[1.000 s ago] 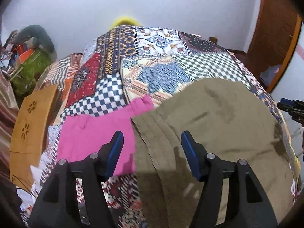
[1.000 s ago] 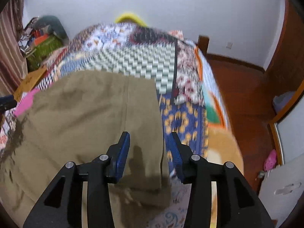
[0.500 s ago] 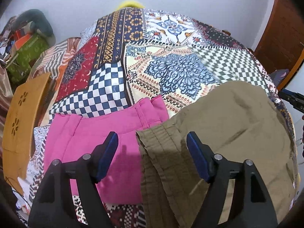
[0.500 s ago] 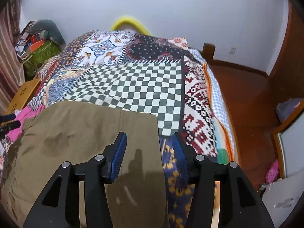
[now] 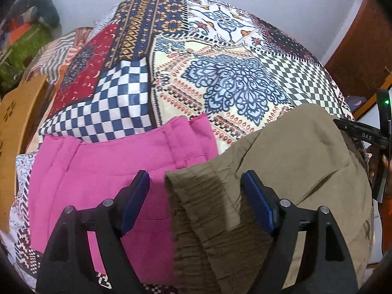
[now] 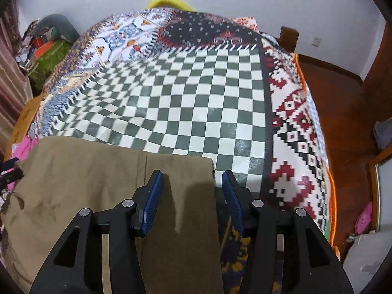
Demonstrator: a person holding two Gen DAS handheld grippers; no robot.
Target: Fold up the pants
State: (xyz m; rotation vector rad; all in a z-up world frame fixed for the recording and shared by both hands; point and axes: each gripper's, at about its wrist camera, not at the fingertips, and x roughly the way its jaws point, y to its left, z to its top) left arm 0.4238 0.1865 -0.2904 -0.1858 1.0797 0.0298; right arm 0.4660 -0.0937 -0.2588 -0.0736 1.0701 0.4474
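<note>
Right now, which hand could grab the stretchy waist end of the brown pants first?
Left. The left gripper straddles the gathered waistband of the brown pants, its jaws opening. The right gripper is at the hem end.

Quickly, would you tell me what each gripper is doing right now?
Left gripper: jaws opening, straddling the olive pants' waistband, not gripping.
Right gripper: open over the pants' hem, holding nothing.

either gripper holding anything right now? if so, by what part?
Nothing held. Left gripper hangs over the gathered waistband of the olive pants, jaws opening, pads clear of the cloth. Right gripper straddles the leg-end corner, jaws apart, not pinching.
</note>
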